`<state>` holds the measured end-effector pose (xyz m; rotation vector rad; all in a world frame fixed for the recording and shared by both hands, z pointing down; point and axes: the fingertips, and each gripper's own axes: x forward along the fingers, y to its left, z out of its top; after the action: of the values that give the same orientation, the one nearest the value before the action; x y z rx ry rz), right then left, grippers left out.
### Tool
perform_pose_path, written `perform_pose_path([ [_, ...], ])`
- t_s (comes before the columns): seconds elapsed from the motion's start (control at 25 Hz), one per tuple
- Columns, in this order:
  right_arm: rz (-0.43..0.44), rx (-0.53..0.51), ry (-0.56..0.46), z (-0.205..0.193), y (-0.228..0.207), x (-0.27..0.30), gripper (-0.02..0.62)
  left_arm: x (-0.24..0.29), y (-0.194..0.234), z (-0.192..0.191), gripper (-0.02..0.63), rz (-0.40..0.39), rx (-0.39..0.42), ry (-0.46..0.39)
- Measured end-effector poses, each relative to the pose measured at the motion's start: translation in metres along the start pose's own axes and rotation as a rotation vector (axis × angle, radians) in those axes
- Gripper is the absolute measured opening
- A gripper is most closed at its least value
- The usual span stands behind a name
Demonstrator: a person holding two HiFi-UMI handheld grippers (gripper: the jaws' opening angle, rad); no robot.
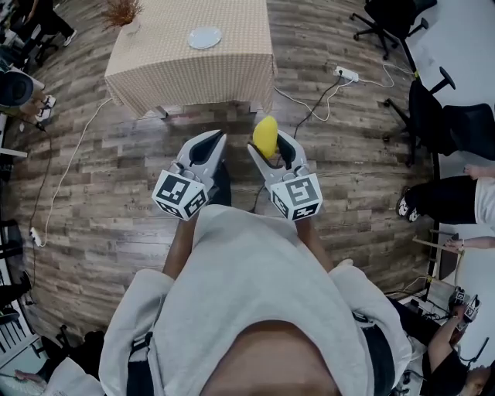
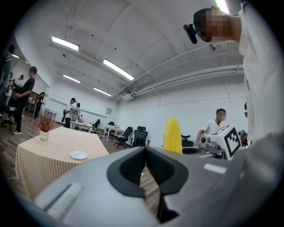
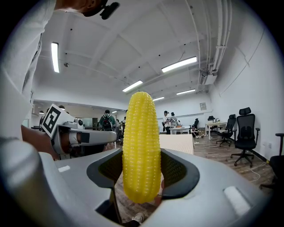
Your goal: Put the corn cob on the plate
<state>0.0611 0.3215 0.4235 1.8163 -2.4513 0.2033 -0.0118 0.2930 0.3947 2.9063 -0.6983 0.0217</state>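
Note:
A yellow corn cob (image 1: pixel 265 137) stands upright between the jaws of my right gripper (image 1: pixel 272 148), which is shut on it. In the right gripper view the corn cob (image 3: pixel 141 146) fills the middle, with the dark pads (image 3: pixel 175 170) pressed on both sides. My left gripper (image 1: pixel 205 147) is beside it on the left, shut with nothing in it; its pads (image 2: pixel 133 168) meet. Both grippers hang over the wooden floor, short of the checked table (image 1: pixel 155 66). The white plate (image 1: pixel 205 37) lies on the table's far part, and the plate (image 2: pixel 79 155) also shows in the left gripper view.
A vase of dried flowers (image 1: pixel 124 11) stands at the table's far left corner. A power strip (image 1: pixel 346 73) with cables lies on the floor to the right. Office chairs (image 1: pixel 390 23) and seated people (image 1: pixel 448 197) line the right side.

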Motion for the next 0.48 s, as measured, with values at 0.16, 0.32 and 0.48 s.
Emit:
perform_pose_path([
  [0.16, -0.004, -0.001, 0.017, 0.007, -0.011, 0.054, 0.250, 0.022, 0.051, 0.004, 0.008, -0.011, -0.020, 0.006],
  [0.32, -0.005, 0.000, 0.028, 0.021, -0.023, 0.112, 0.250, 0.048, 0.109, 0.017, 0.008, -0.020, -0.027, 0.015],
  [0.48, -0.011, 0.004, 0.042, 0.035, -0.042, 0.173, 0.250, 0.078, 0.166, 0.034, 0.008, -0.028, -0.029, 0.018],
])
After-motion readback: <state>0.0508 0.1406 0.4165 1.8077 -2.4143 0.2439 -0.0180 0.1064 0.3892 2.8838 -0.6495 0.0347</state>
